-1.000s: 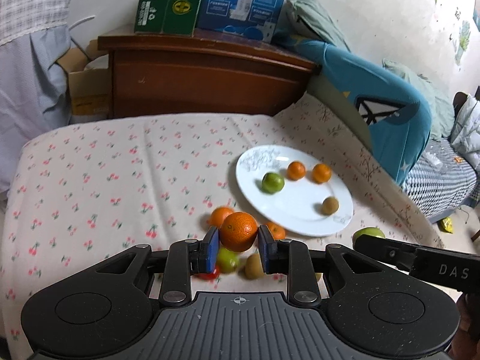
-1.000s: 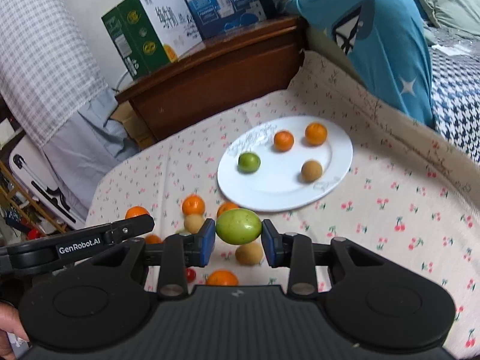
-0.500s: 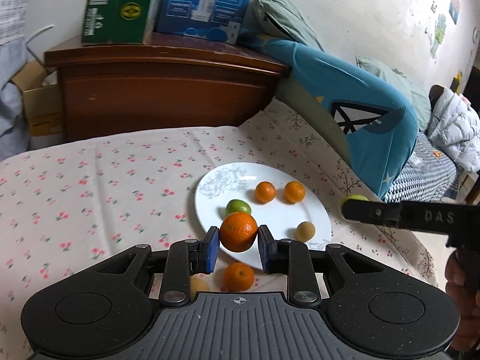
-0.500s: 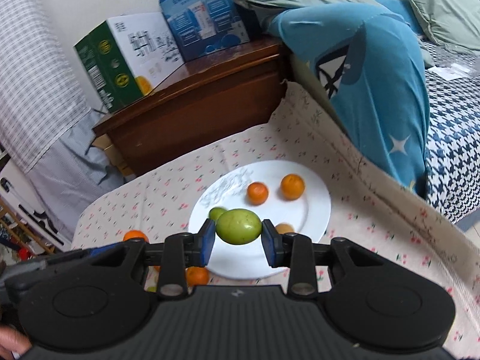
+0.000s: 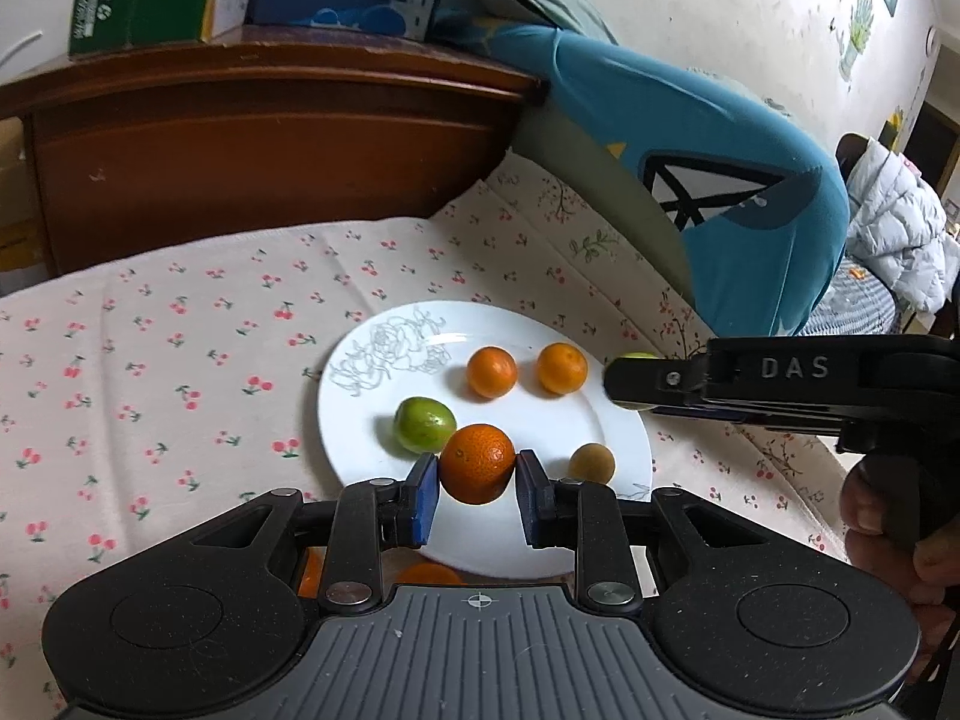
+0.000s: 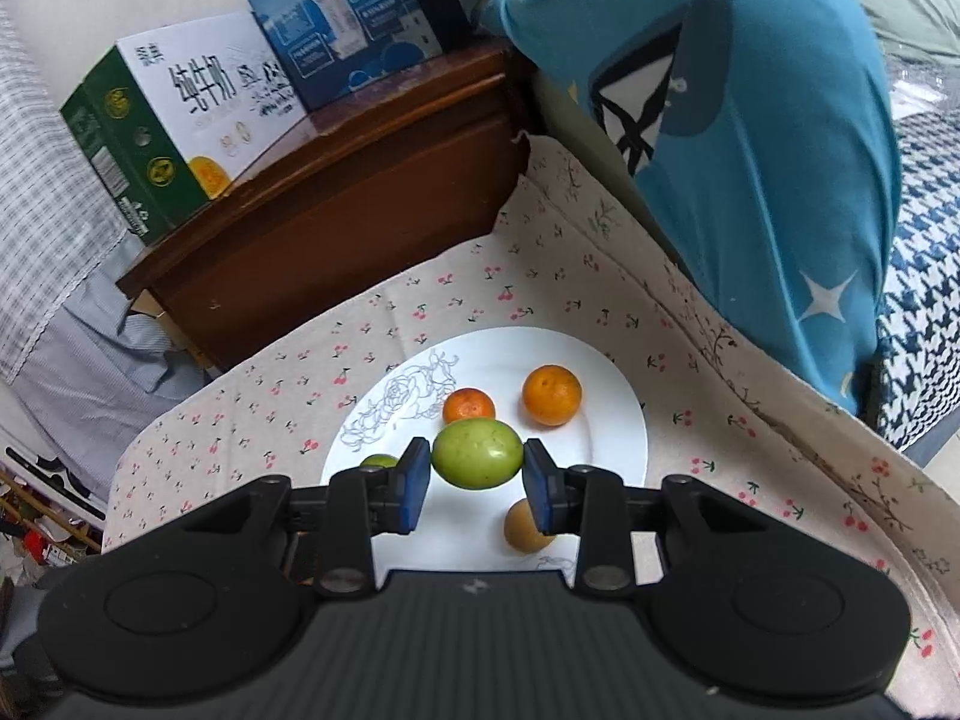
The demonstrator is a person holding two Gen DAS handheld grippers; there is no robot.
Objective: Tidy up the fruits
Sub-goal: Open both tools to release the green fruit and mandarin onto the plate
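Your left gripper point(image 5: 478, 474) pinches a firm, round, roll-prone orange citrus fruit point(image 5: 478, 463) across its middle over the white ceramic plate's point(image 5: 354, 420) near edge, while your right gripper point(image 6: 477, 465) clamps a smooth, slippery green fruit point(image 6: 477, 453) likewise.

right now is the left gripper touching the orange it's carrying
Touching. In the left wrist view both blue pads of the left gripper press against the sides of the orange, no gap showing, held above the white plate.
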